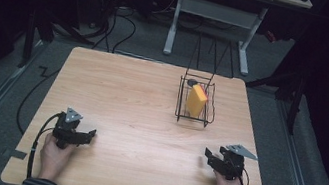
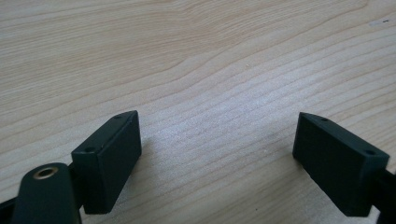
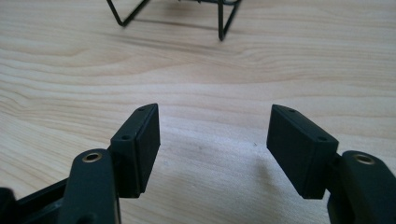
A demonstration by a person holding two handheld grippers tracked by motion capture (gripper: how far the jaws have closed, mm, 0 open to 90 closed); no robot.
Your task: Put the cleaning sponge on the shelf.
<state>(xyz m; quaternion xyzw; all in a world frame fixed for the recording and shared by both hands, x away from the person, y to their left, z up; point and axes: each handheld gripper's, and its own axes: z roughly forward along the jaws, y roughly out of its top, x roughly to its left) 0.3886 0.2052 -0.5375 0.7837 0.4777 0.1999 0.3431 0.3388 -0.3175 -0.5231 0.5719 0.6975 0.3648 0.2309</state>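
A light wooden counter point(image 1: 115, 99) stands on grey carpet point(image 1: 269, 120) in a dim room, with a white-legged desk point(image 1: 214, 12) at 12 o'clock, black cables point(image 1: 112, 28) trailing at 11 o'clock, and darkness at both sides.

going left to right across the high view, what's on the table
left hand-held gripper → wire basket holding a yellow block → right hand-held gripper

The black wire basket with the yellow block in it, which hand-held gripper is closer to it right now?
Right. The right hand-held gripper sits near the table's front edge, just right of the black wire basket. The left hand-held gripper rests equally far forward but far off to the basket's left.
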